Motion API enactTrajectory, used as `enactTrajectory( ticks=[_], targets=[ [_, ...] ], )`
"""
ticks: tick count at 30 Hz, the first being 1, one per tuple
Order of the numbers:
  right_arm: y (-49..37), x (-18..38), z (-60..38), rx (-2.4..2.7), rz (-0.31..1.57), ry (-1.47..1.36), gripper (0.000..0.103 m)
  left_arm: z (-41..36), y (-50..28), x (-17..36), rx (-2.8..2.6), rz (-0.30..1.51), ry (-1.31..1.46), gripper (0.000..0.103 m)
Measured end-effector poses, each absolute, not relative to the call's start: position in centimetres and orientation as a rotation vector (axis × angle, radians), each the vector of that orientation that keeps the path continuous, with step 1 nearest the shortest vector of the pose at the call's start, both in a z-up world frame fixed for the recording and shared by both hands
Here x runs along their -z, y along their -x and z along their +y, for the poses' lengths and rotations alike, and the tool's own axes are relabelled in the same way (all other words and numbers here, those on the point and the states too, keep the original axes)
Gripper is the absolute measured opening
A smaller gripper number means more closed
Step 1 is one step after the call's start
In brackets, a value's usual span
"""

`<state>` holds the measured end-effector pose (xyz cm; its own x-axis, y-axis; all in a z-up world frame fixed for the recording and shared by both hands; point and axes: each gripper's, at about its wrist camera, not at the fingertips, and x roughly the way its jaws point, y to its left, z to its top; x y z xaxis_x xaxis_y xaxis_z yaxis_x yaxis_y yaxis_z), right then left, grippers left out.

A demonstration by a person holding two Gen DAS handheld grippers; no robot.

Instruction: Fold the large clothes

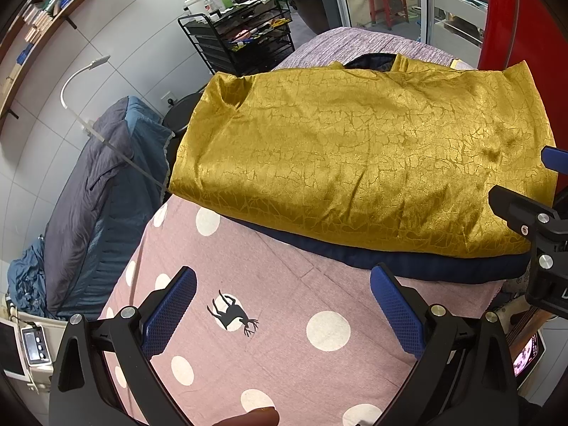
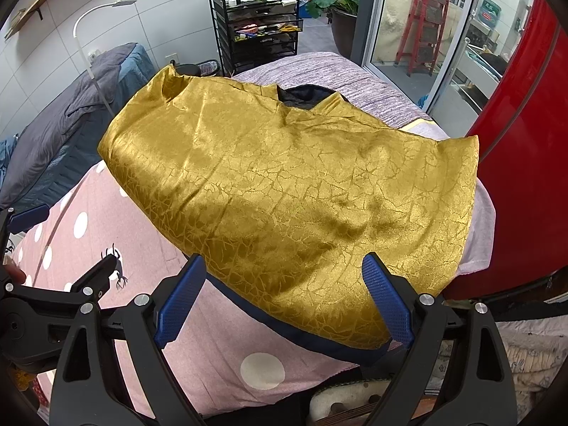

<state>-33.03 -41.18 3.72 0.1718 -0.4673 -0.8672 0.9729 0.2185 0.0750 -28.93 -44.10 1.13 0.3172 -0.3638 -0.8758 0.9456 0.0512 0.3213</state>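
Right wrist view shows our gold garment (image 2: 284, 191) lying folded across the bed (image 2: 220, 351) over a dark navy lining, both grippers' jaws spread wide and empty, the right gripper (image 2: 284, 301) just above its near hem. We judge the satin soft, light and slippery, so we'd pinch hem and lining together at the near corners

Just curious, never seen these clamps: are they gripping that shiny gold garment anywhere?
No. The left gripper and right gripper are open, holding nothing; the shiny gold crackle-patterned garment lies free.
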Motion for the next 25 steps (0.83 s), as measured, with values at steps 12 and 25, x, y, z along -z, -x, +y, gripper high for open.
enactTrajectory(
  ticks=[12,25],
  targets=[
    [33.02,-3.49,-41.19,1.178,0.835,-0.762,0.088,-43.48,28.81,-1.45,1.169,0.673,-1.029,0.096],
    [32.9,-3.36,-41.12,1.179,0.833,-0.763,0.088,-43.98,28.81,-0.93,1.141,0.7,-1.06,0.096]
  ],
)
